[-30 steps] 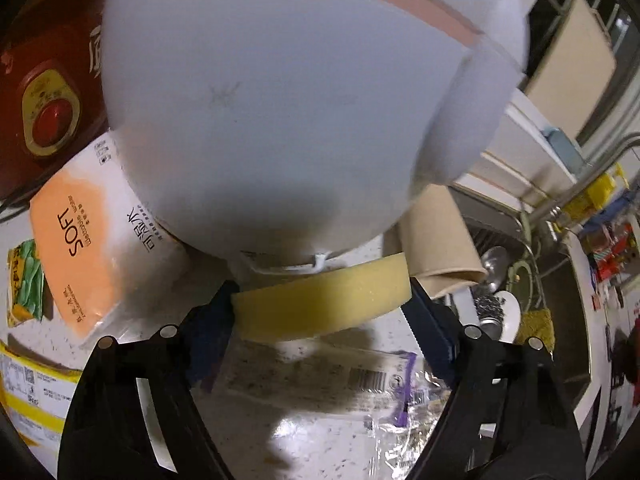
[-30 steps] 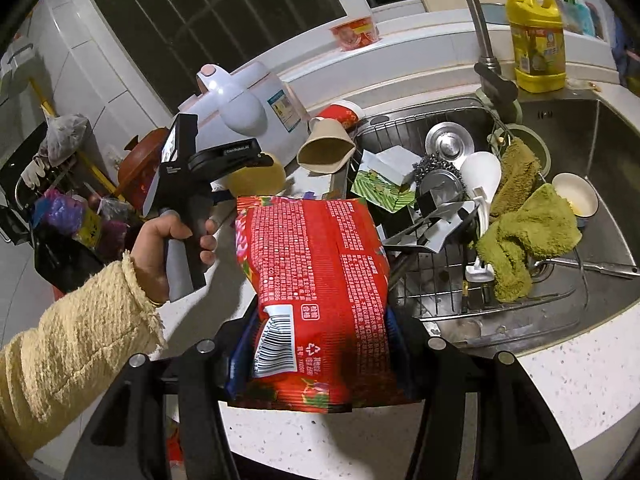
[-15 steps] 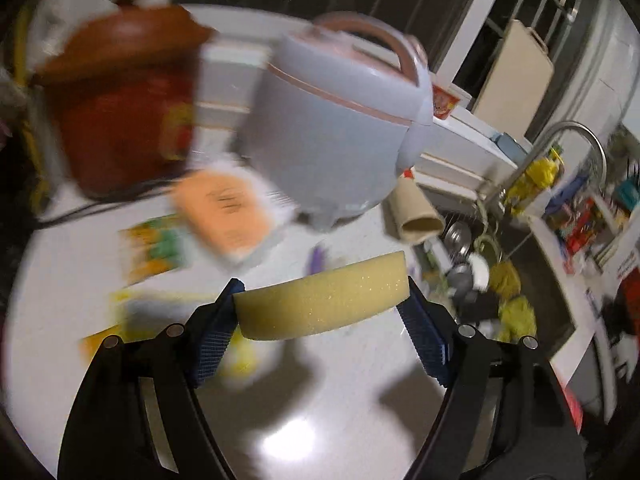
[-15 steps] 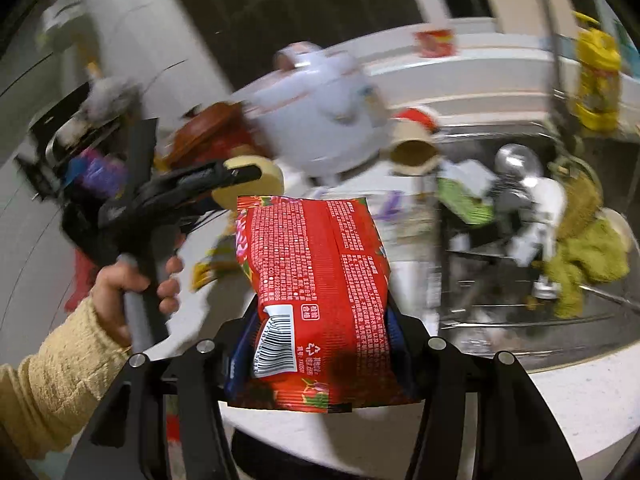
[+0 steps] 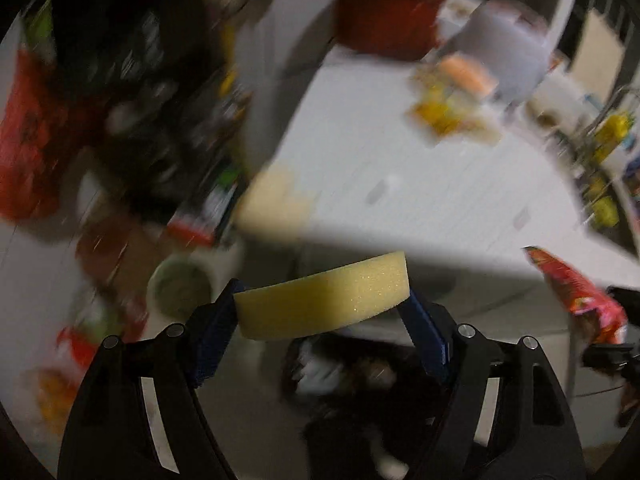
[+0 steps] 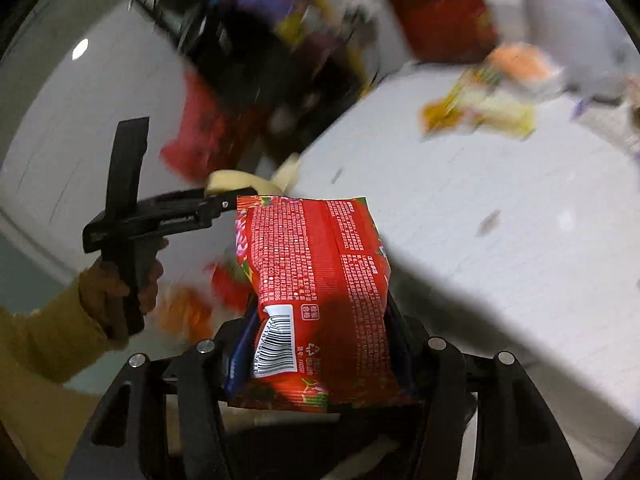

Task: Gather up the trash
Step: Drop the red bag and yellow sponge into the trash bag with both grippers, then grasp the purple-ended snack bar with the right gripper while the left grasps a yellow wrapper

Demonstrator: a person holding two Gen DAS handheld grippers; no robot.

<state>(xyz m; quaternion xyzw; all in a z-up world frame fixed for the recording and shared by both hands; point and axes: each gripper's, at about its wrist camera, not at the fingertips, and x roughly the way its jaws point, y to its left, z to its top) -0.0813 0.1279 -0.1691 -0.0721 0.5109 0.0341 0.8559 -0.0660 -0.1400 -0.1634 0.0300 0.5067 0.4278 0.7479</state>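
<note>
My left gripper point(image 5: 324, 312) is shut on a yellow sponge point(image 5: 320, 294), held in the air off the front edge of the white counter point(image 5: 400, 184). My right gripper point(image 6: 320, 344) is shut on a red snack packet point(image 6: 320, 292), also beyond the counter's point(image 6: 500, 208) edge. The left gripper and sponge point(image 6: 236, 182) show at the left in the right wrist view. The red packet point(image 5: 576, 296) shows at the right in the left wrist view. Both views are motion-blurred.
On the counter's far side are yellow and orange wrappers point(image 5: 452, 100), a red cooker point(image 5: 384, 20) and a white rice cooker point(image 5: 508, 40). Left of the counter, lower down, lie blurred red and dark bags point(image 5: 80, 112), a round container point(image 5: 180, 284) and scattered packets.
Both grippers have swung left and back from the counter, keeping the sponge and the red packet. The sink has left the right view; floor clutter has come into view.
</note>
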